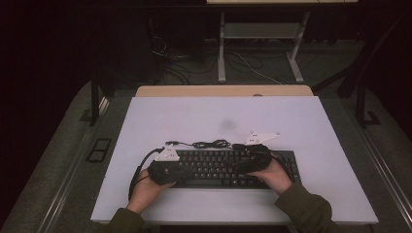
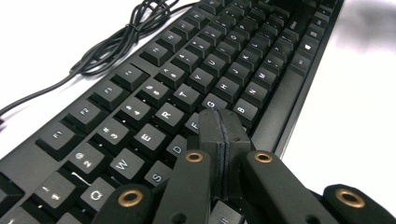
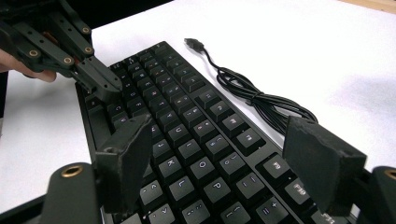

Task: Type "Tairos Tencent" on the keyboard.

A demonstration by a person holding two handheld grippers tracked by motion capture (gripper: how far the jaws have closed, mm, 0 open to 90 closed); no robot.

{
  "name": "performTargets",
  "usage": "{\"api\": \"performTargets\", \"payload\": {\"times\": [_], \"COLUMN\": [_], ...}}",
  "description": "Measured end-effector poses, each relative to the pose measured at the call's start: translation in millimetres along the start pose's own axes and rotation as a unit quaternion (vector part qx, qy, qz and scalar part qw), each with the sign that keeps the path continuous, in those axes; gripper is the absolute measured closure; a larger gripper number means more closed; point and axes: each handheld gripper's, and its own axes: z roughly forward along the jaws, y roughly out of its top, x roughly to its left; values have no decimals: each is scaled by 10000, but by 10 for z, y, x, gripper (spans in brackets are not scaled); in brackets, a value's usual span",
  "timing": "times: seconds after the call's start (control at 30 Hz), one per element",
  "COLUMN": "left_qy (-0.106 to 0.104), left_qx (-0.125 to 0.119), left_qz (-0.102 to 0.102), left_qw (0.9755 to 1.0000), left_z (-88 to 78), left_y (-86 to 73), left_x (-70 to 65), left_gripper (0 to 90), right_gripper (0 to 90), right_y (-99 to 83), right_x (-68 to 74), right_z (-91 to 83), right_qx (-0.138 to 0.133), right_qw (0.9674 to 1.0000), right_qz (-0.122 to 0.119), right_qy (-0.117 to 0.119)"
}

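Looks like a lab/test room: dark space, white table (image 1: 160, 116) set up as a recording station, bare desk frame (image 1: 262, 43) behind, loose cables (image 1: 194, 60) across grey floor (image 1: 53, 145).

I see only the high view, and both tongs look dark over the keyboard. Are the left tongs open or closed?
Observer: Closed. In the left gripper view the left tongs are pressed together, with their tips down at the keyboard near the D and B keys.
Operator: And the right tongs?
Observer: Open, with nothing gripped. The right tongs hang over the K, L, O and P keys.
Operator: Is the keyboard's cable plugged in?
Observer: No. The cable lies bundled behind the keyboard, and its USB plug lies free on the white table.
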Motion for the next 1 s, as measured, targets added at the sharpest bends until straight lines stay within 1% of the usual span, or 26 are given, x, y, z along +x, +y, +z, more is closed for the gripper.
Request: {"api": "performTargets", "payload": {"times": [0.13, 0.17, 0.2, 0.3, 0.53, 0.8, 0.93, 1.0], "left_qy": [64, 70, 92, 133, 217, 330, 350, 352], "left_qx": [-64, -36, -79, -96, -174, -321, -311, -317], "left_qz": [-48, -29, -77, -89, -188, -240, -259, -313], "left_qw": [9999, 10000, 9999, 9998, 9994, 9987, 9986, 9984], "left_z": [5, 0, 3, 0, 6, 13, 23, 41], "left_y": [12, 16, 17, 23, 28, 42, 36, 32], "left_x": [31, 46, 50, 89, 164, 240, 273, 272], "left_gripper": [890, 890, 891, 890, 890, 890, 891, 891], "right_gripper": [238, 238, 239, 238, 238, 238, 238, 238], "right_y": [-1, -2, -2, -4, -10, -10, -13, -12], "right_x": [2, 3, 5, 8, 8, 6, 6, 6], "right_z": [6, 8, 9, 14, 18, 18, 21, 20], "right_qx": [1, 2, 3, 14, 24, 19, 28, 28], "right_qw": [10000, 10000, 10000, 10000, 10000, 10000, 10000, 10000], "right_qz": [-1, 0, 3, -4, -6, -3, -11, -10], "right_qy": [3, 3, -1, 8, 17, 13, 2, 1]}}
